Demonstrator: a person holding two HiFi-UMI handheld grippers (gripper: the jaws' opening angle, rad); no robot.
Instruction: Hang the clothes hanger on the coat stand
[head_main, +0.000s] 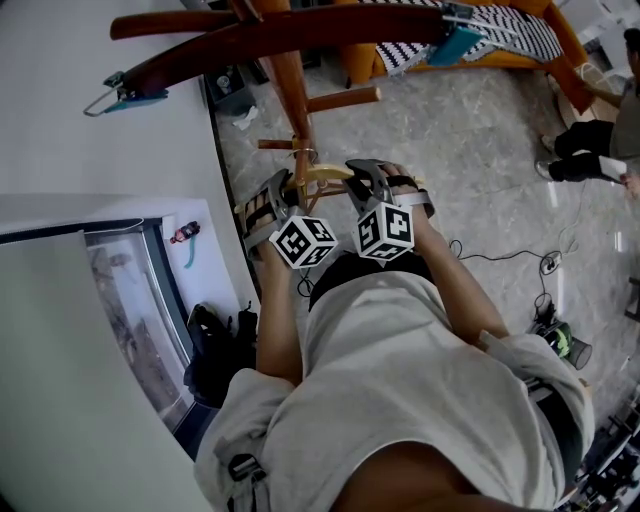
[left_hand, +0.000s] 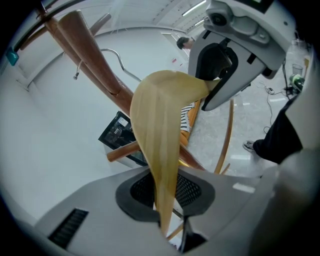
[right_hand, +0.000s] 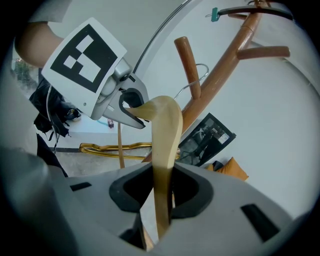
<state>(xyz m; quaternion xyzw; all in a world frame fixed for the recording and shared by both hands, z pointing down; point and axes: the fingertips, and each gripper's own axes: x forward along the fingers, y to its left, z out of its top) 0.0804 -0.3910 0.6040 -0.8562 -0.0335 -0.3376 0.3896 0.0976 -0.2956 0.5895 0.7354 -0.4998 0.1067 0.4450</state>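
So, floor (head_main: 480, 150): grey stone, low under both of your grippers.
coat stand (head_main: 288, 80): a brown wooden pole with pegs that stick out. It stands just past the tips of your grippers. In the left gripper view (left_hand: 100, 65) it slants up behind the wood you hold. In the right gripper view (right_hand: 220, 70) its pegs are up and to the right of the jaws.
dark bar (head_main: 260, 40): long, curved and dark brown. It crosses the stand well past your gripper tips. It has a blue-green clip (head_main: 127, 97) at its end.
hanger (head_main: 325, 176): pale wood, and you hold it in both grippers. It goes from one gripper over to the other, with its middle between them and close to the stand. It runs up out of the jaws in the left gripper view (left_hand: 160, 125) and in the right gripper view (right_hand: 165, 130).
left gripper (head_main: 268, 205): its jaws are squeezed tight on one arm of the hanger (left_hand: 165, 195). The right gripper view shows it at the far end of the wood (right_hand: 131, 107).
right gripper (head_main: 362, 178): its jaws are squeezed tight on the other arm (right_hand: 162, 192). The left gripper view shows it at the far end (left_hand: 212, 90).
hook (left_hand: 117, 56): thin silver wire on top of the hanger, just beside the stand. You cannot tell if it rests on a peg.
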